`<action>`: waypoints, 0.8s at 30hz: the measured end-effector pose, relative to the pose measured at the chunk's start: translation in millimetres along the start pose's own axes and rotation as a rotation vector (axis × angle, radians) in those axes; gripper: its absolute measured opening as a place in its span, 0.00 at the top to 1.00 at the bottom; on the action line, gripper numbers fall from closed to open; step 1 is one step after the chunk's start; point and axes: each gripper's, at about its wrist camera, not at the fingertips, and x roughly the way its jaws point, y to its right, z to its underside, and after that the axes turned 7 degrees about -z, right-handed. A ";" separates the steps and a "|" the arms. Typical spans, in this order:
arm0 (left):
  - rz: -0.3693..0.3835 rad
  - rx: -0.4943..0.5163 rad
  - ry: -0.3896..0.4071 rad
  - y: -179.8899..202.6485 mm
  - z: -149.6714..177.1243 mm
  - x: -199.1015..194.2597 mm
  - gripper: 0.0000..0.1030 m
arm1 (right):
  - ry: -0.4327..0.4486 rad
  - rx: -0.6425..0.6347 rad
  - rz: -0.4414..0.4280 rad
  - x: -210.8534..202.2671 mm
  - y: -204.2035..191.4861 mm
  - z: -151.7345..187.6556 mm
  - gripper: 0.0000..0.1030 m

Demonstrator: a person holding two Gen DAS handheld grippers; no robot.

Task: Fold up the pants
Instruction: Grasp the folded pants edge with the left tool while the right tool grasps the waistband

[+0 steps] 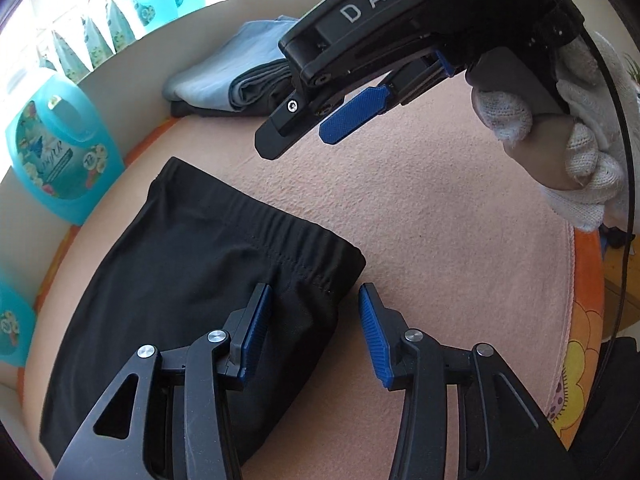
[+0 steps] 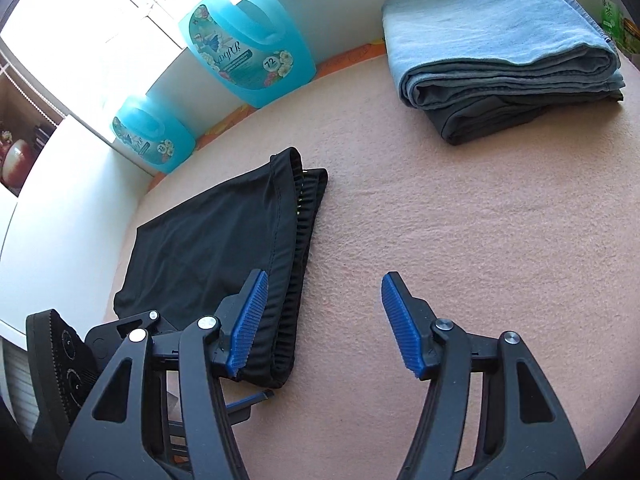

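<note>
1. The black pants [image 1: 192, 280] lie folded into a compact rectangle on the pink blanket [image 1: 440, 220] that covers the counter, near its left side, with the gathered waistband [image 2: 298, 240] facing the open middle of the blanket.

2. The left gripper [image 1: 316, 332] hangs just over the corner of the waistband. Its fingers [image 1: 256, 328] stand partly apart and hold nothing; one pad is over the black cloth, the other over bare blanket (a straddle that would suit pinching that corner, or one that has just let go of it; I cannot tell which).

3. The right gripper [image 2: 324, 320] is beside the same end of the pants, fingers [image 2: 400, 320] spread fairly wide and empty. Its left pad is over the waistband edge, its right pad over the blanket. In the left wrist view it shows from the side, carried by a hand in a white knitted glove [image 1: 584, 152].

4. A stack of folded clothes [image 2: 504, 64], pale blue on top and dark grey beneath, sits at the far edge of the blanket, well apart from the pants. It is probably the pile for finished items.

5. Two blue detergent bottles [image 2: 248, 48] stand along the wall behind, clear of the work.

6. Judging by the neat shape, the folding seems nearly done.
</note>
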 end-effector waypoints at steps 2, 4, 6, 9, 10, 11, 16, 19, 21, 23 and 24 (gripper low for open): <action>0.006 -0.005 0.008 -1.1 1.6 3.1 0.59 | -0.001 0.002 -0.016 5.2 3.4 -6.2 0.39; 0.031 -0.018 0.019 -1.7 1.7 4.5 0.70 | -0.005 0.002 -0.025 11.3 4.3 -12.3 0.39; 0.028 -0.030 0.026 -1.3 -0.3 5.1 0.78 | -0.023 -0.002 -0.042 19.5 4.1 -17.5 0.39; 0.037 -0.085 0.054 -9.2 -0.6 0.1 0.86 | -0.041 0.011 -0.048 32.3 4.3 -24.2 0.38; 0.044 -0.114 0.065 -13.4 -0.5 -3.3 0.86 | -0.048 0.018 -0.058 36.2 4.6 -26.2 0.37; 0.051 -0.141 0.079 -17.5 -0.5 -7.2 0.87 | -0.054 0.028 -0.067 40.0 5.7 -28.0 0.36; 0.071 -0.235 0.138 -34.0 -1.9 -24.2 0.87 | -0.083 0.079 -0.118 57.6 5.8 -36.2 0.35; 0.079 -0.257 0.159 -38.3 -0.7 -30.7 0.88 | -0.106 0.113 -0.163 67.8 4.9 -38.4 0.35; 0.082 -0.259 0.172 -38.2 0.0 -34.4 0.88 | -0.116 0.137 -0.191 73.3 4.2 -39.6 0.35; 0.087 -0.268 0.185 -39.8 0.1 -37.3 0.88 | -0.120 0.169 -0.222 78.2 4.6 -40.9 0.35; 0.088 -0.273 0.192 -40.1 0.5 -40.1 0.88 | -0.120 0.187 -0.238 80.9 5.3 -41.5 0.35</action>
